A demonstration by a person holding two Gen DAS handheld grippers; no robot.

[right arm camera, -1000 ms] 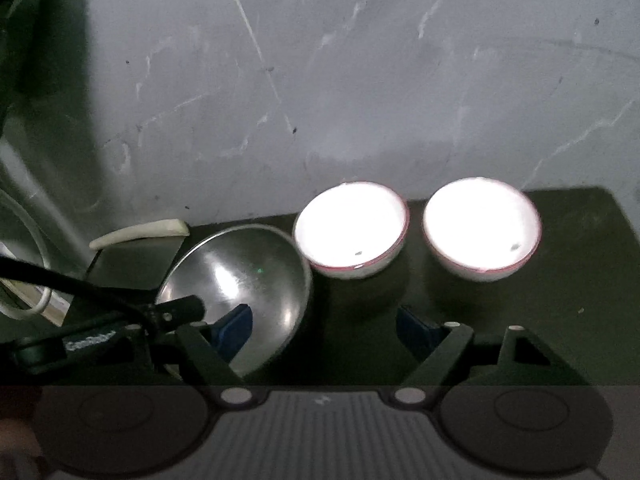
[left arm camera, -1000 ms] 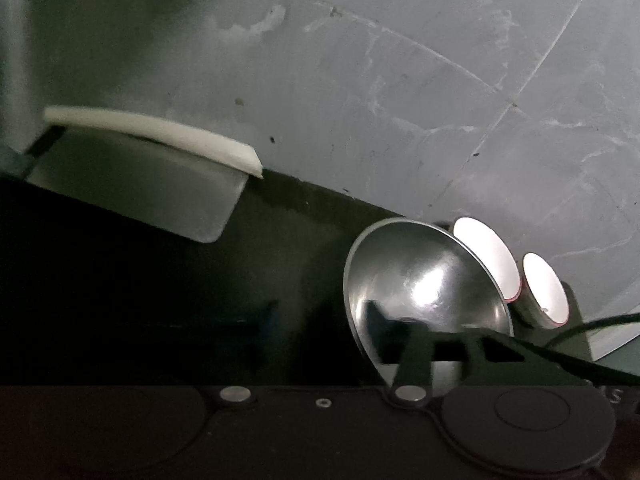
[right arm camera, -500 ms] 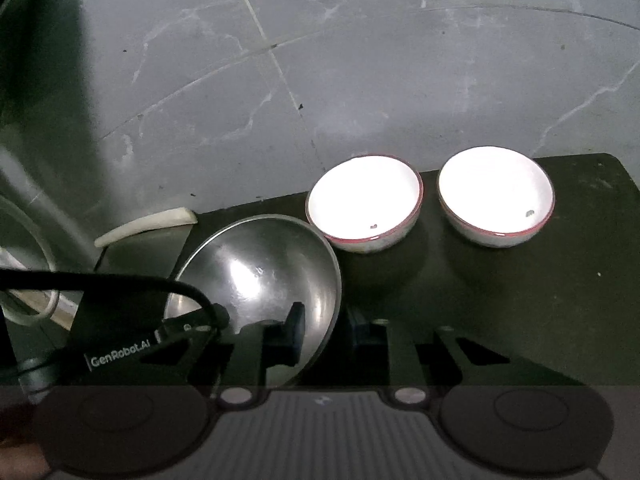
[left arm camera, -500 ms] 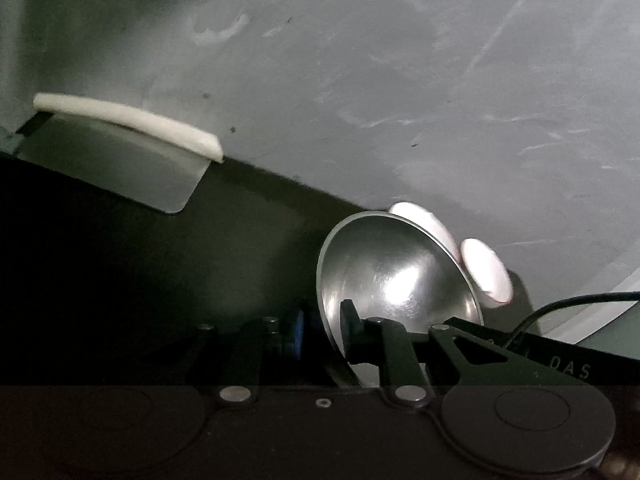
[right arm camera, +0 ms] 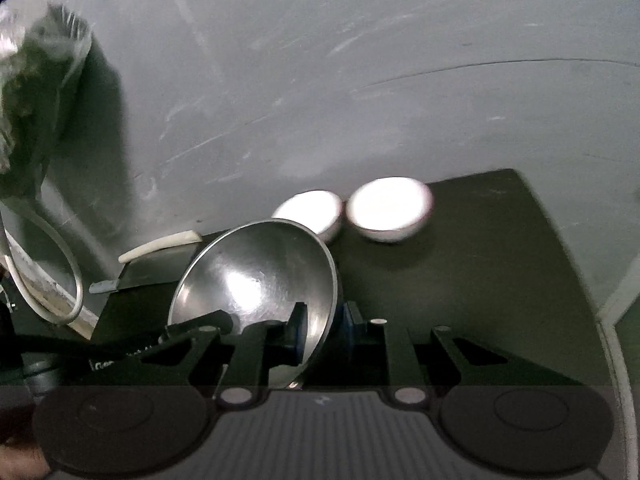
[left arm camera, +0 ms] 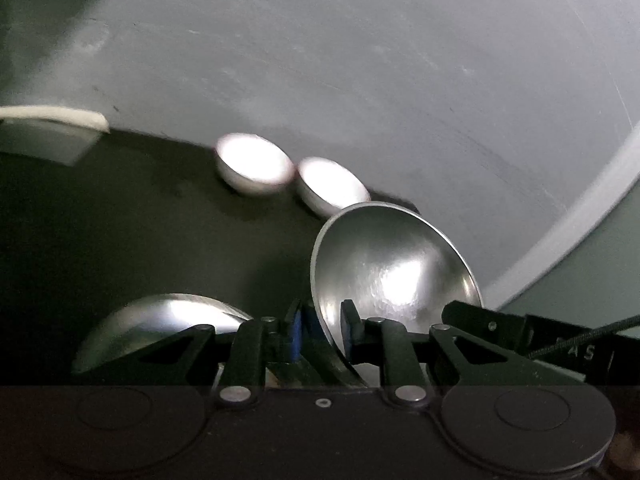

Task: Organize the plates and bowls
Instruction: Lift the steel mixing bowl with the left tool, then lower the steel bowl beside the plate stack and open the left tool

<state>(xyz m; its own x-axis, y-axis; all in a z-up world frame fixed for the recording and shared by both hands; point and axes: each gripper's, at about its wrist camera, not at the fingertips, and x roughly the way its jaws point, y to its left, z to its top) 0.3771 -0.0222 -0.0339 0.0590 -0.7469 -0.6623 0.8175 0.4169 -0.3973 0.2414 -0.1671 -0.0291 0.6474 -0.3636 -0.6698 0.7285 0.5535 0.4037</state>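
Writing first: on the black body of the other gripper at the right edge of the left wrist view only the pale letters "A S" read clearly; in the right wrist view a white word on the black bar at lower left is too smeared to read. Left gripper (left arm camera: 320, 334): blue-padded fingers closed on the rim of a shiny round steel bowl (left arm camera: 394, 276), which stands tilted, hollow facing the camera. Right gripper (right arm camera: 322, 328): its fingers pinch the opposite rim of the same steel bowl (right arm camera: 256, 276), one pad inside, one outside. In the left wrist view a second curved steel piece (left arm camera: 160, 324) shows low at left, partly behind the finger linkage; bowl or plate, cannot tell. Surface: a dark matte mat (right arm camera: 480, 272) laid on grey marble-veined floor or counter (right arm camera: 360, 80). Farther back, two small white ceramic bowls with reddish rims (right arm camera: 388, 208) sit side by side, nearly touching, near the mat's far edge; both look empty, though overexposed. At the mat's far left corner lies a flat grey sheet with a white curved strip (right arm camera: 160, 244) along its back edge. A pale looped cable (right arm camera: 60, 264) hangs at far left.
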